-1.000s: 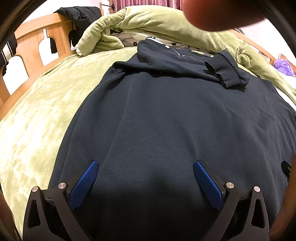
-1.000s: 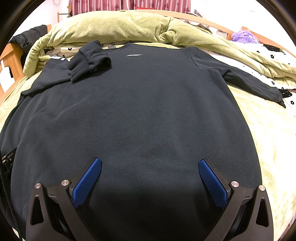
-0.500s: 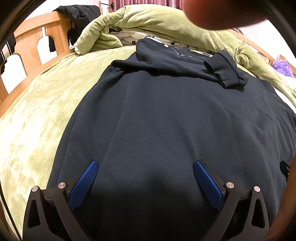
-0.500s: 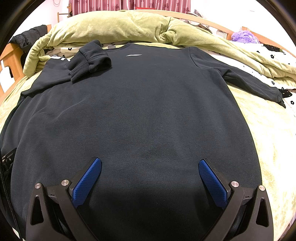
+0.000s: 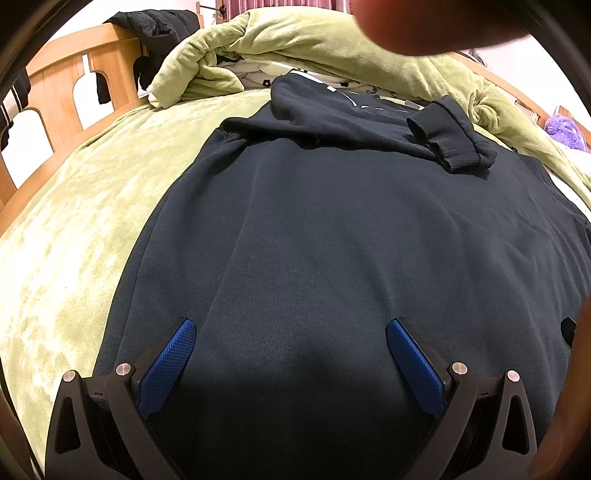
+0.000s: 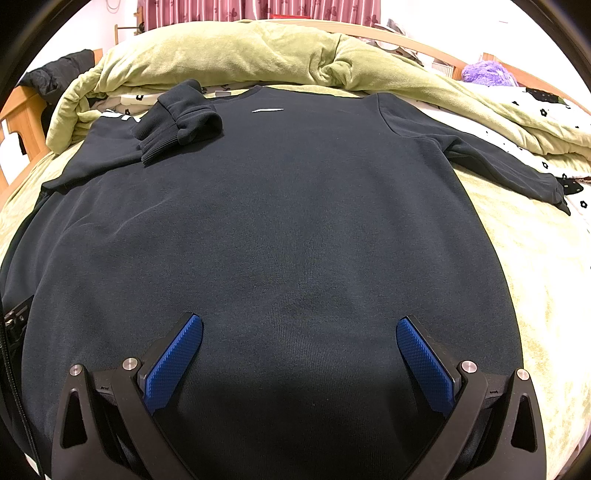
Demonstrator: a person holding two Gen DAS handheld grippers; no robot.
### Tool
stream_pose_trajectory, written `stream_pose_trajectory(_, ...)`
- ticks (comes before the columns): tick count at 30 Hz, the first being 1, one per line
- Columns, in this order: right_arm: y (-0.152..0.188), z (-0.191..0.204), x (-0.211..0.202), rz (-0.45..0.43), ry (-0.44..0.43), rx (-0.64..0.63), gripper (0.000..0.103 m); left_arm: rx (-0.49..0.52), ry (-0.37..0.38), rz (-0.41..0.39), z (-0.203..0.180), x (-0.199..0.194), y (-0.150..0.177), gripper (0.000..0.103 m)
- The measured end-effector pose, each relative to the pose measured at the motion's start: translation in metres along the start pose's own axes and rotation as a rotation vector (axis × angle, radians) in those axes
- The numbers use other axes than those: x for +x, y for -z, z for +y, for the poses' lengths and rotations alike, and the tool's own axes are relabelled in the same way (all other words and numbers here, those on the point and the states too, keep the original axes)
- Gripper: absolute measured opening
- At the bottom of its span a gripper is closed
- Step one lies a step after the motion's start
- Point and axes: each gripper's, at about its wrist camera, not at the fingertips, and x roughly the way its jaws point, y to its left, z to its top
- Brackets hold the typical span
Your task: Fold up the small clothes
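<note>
A dark navy sweatshirt (image 6: 295, 229) lies flat on the bed, collar at the far end. Its left sleeve is folded across the chest, the ribbed cuff (image 6: 162, 142) bunched near the collar; this cuff (image 5: 448, 138) shows in the left wrist view too. The right sleeve (image 6: 506, 170) stretches out to the right. My left gripper (image 5: 290, 334) hovers open over the sweatshirt (image 5: 332, 258) near its lower left side. Over the lower hem area my right gripper (image 6: 299, 330) is open as well. Neither holds any cloth.
A green blanket (image 5: 85, 229) covers the bed. A bunched green duvet (image 6: 240, 55) lies behind the collar. Wooden bed rail (image 5: 62, 99) with dark clothes draped on it at left. A purple fluffy item (image 6: 484, 72) far right. A blurred finger (image 5: 424, 22) covers the top of the left view.
The left gripper has shifted slightly so the sweatshirt sits a little further left and lower in its view. The right gripper has not moved.
</note>
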Motion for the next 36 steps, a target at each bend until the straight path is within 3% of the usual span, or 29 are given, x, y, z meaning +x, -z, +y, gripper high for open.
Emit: stream_pose_trajectory(36,-0.0007,-0.0005,0.0017,-0.006,-0.006,0.007,0.103,0.019,-0.026,-0.014,-0.0035,-0.0029,-0.0003,0.103)
